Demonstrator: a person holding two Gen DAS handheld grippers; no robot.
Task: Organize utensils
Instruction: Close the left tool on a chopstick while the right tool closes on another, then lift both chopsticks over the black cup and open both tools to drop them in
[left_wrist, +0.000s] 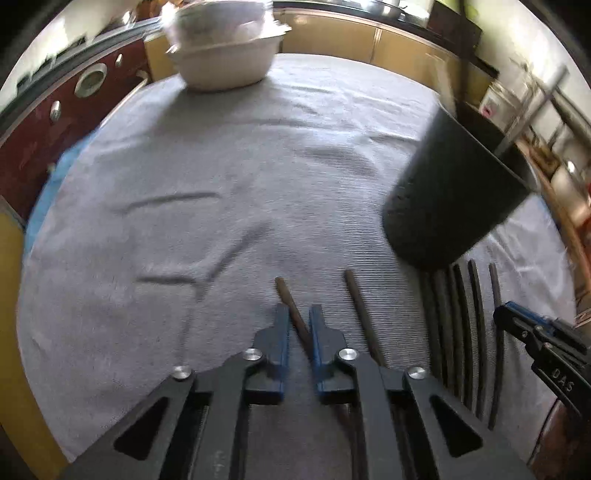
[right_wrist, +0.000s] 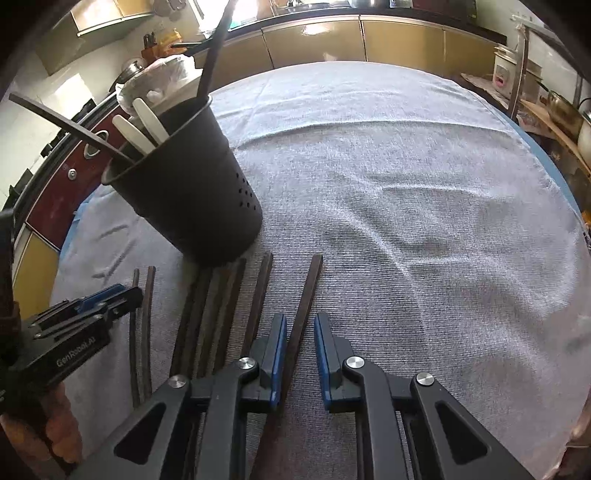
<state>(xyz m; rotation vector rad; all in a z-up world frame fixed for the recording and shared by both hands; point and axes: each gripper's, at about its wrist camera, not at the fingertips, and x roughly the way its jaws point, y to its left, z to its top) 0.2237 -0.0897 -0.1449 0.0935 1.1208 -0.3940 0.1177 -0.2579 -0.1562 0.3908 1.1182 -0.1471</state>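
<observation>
My left gripper (left_wrist: 298, 312) points down at the grey cloth, its blue pads closed on a thin brown chopstick (left_wrist: 295, 321) that runs slantwise between them. A second brown chopstick (left_wrist: 364, 317) lies just to its right. Further right, several dark chopsticks (left_wrist: 461, 314) lie side by side below the black perforated holder (left_wrist: 450, 192). In the right wrist view, my right gripper (right_wrist: 300, 319) is open over a dark chopstick (right_wrist: 308, 291). This chopstick lies along the left pad, clear of the right one. The holder (right_wrist: 192, 192) contains white utensils (right_wrist: 147, 122) and dark sticks.
A grey cloth (right_wrist: 406, 184) covers the round table. A white bowl stack (left_wrist: 225, 62) stands at the far edge. Kitchen cabinets (right_wrist: 314, 40) ring the table. A hand (right_wrist: 59, 435) holds the left gripper (right_wrist: 129, 293) at the lower left.
</observation>
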